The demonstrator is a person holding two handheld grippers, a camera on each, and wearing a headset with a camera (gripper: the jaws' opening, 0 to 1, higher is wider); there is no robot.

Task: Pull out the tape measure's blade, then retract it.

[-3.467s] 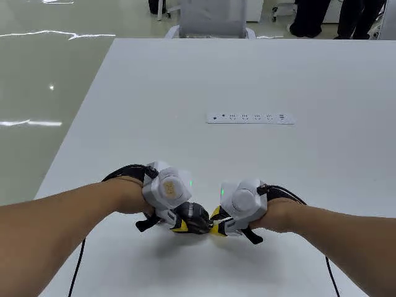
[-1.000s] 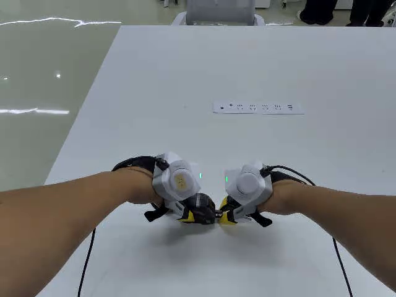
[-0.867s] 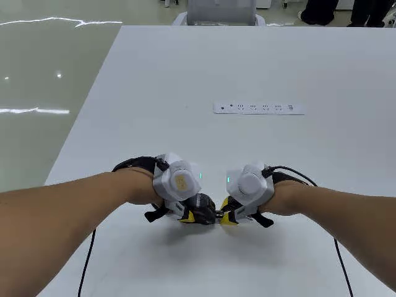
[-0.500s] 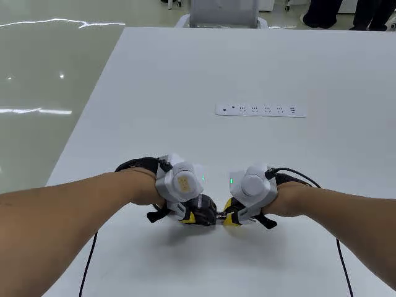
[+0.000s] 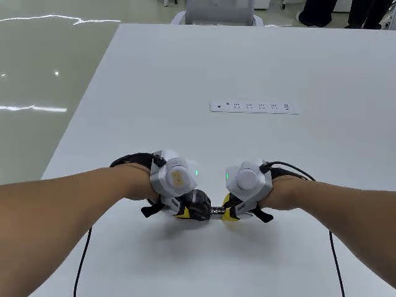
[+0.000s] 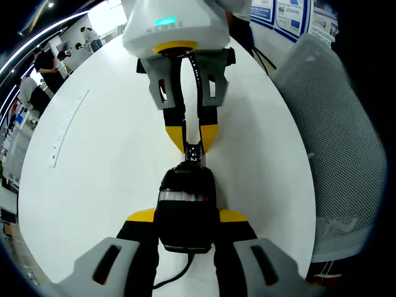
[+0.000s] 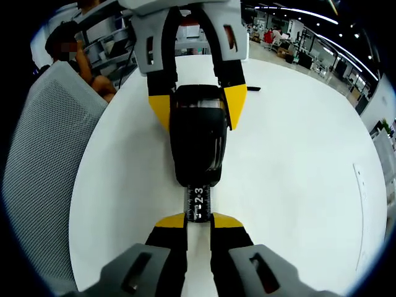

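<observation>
Tape measure (image 6: 185,207) here is a chunky black case, gripped across its sides by the yellow-tipped jaws of the left hand-held gripper (image 6: 185,216). It's down low over the near part of the white counter (image 5: 247,62); can't tell if it actually touches the top. Just a short stub of blade (image 7: 198,203) pokes out of the case, black with white digits. The right hand-held gripper (image 7: 198,221) has its jaws pressed together on the end of that stub. So the two tools sit nose to nose, with the case and that bit of blade between them.

A black cable (image 5: 331,247) trails back from the right one along the forearm. Further out, a white power strip (image 5: 253,107) lies flat on the counter, well apart from the hands. Past the far edge stands a grey chair (image 5: 216,11), with glossy floor (image 5: 37,62) off to the left.

From the head view the blade is a tiny dark sliver between the gripper bodies. The right gripper view is where you can read a 2 and a 3 on it. Both gripper views also catch a grey mesh chair back (image 6: 334,136) beside the counter.
</observation>
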